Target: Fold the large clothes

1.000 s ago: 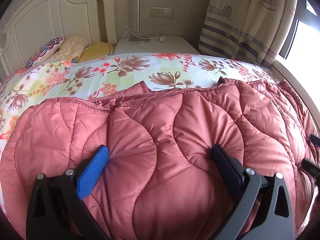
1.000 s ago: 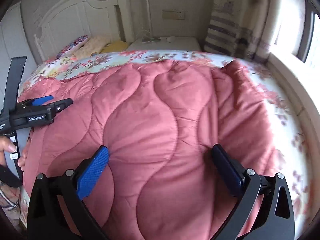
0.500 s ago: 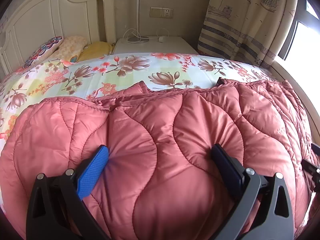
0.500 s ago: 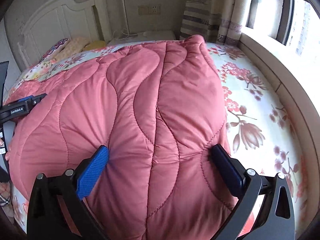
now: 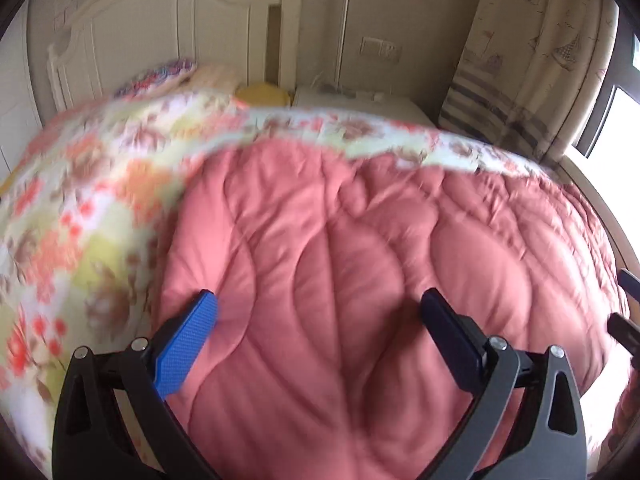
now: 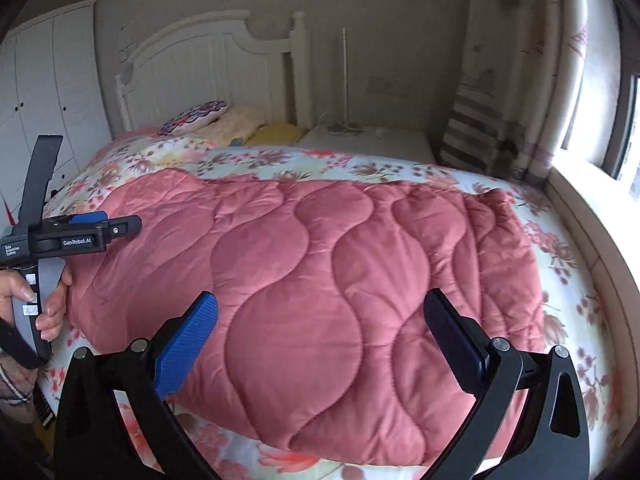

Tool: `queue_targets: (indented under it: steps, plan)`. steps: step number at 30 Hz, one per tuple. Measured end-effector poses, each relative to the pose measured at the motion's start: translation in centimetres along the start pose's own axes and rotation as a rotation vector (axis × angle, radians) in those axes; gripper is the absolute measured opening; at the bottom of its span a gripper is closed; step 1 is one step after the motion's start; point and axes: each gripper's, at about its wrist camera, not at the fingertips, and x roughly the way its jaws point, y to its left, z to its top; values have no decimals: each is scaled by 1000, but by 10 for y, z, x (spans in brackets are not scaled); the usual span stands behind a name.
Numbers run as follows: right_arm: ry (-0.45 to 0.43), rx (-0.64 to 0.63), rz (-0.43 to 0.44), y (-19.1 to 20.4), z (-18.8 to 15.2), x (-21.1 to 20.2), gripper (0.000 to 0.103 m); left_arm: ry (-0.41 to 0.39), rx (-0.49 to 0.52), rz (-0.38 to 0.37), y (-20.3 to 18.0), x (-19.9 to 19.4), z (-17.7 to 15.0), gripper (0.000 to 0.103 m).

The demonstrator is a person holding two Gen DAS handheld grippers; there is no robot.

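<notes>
A pink quilted garment (image 6: 320,280) lies folded into a thick slab across the floral bed sheet (image 6: 568,320). My right gripper (image 6: 320,312) hovers over its near edge, jaws wide open with nothing gripped. In the same view my left gripper (image 6: 120,226) shows side-on at the garment's left end, held by a hand (image 6: 48,300). The left wrist view is motion-blurred. There my left gripper (image 5: 320,312) stands wide open over the garment (image 5: 380,280), the blue pad (image 5: 188,344) near its left edge. Dark parts of the right gripper (image 5: 624,328) show at the right border.
A white headboard (image 6: 208,68) and pillows (image 6: 224,120) stand at the far end of the bed. Beside them is a white nightstand (image 6: 380,140) with a lamp pole. A curtain (image 6: 512,100) and window ledge (image 6: 600,208) run along the right. White wardrobe doors (image 6: 48,92) are at the left.
My right gripper has drawn back, so the whole folded garment now shows lying on the bed. My left gripper is moving fast; its view has swung and blurred, baring sheet at the left.
</notes>
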Motion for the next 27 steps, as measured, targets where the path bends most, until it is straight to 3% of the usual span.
queue_targets:
  steps: [3,6,9,12,16,18,21,24,27]
  plan:
    - [141,-49,-19,17,-15,36,99,-16,75,59,-8,5,-10,101]
    - [155,-32,5,13,-20,47,99,-28,107,109,-15,12,-12,101]
    - [180,-37,15,11,-17,46,98,-31,104,104,-15,14,-13,101]
    - [159,15,-7,12,-7,29,98,-27,95,83,-9,13,-13,101]
    - [34,-79,100,53,7,-2,98,-21,83,56,-3,15,-10,101]
    - [82,-136,128,77,5,12,98,-21,81,46,0,16,-10,101]
    - [173,-183,78,99,-15,45,99,-28,77,26,7,17,-10,101]
    - [122,-252,40,111,-30,56,99,-37,41,-19,20,20,-9,101]
    - [137,-255,49,112,-29,55,99,-28,58,-10,17,20,-8,101]
